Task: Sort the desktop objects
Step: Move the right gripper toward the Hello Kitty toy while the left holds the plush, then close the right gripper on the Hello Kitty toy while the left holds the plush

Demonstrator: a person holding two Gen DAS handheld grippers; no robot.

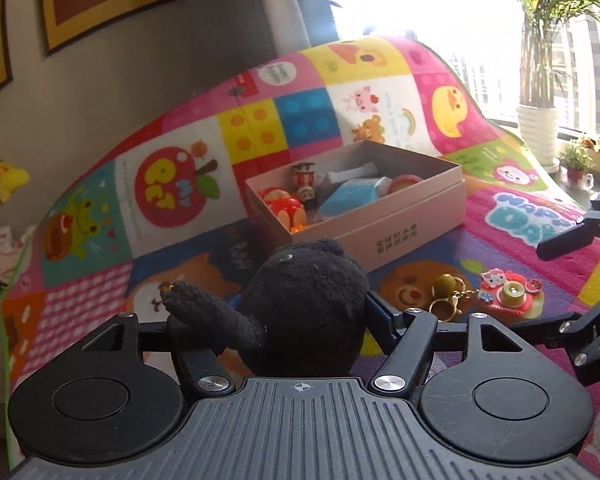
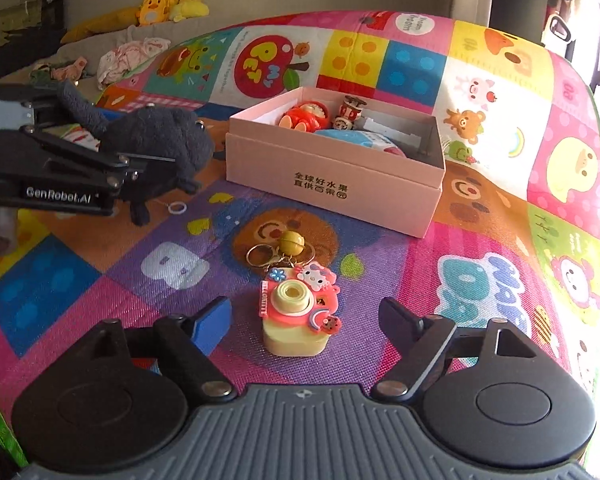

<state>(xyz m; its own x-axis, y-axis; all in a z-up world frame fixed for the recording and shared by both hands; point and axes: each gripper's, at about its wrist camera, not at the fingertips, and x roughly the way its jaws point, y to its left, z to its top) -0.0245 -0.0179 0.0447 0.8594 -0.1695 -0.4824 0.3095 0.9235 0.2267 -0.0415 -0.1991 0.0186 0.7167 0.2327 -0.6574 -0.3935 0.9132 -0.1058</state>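
My left gripper point(image 1: 304, 312): jaws pinching the black fuzzy plush toy point(image 1: 308, 300) | my right gripper point(image 2: 304, 316): jaws spread, straddling the pink-and-cream toy camera keychain point(image 2: 296, 316) without touching it, on the colourful patchwork play mat point(image 2: 100, 272) | pink cardboard box point(image 2: 332, 184) beyond, already holding small toys.

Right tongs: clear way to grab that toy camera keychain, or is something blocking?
Probably yes. The right tongs already straddle the toy camera keychain, open, with bare mat either side. The left tongs and black plush sit well off.
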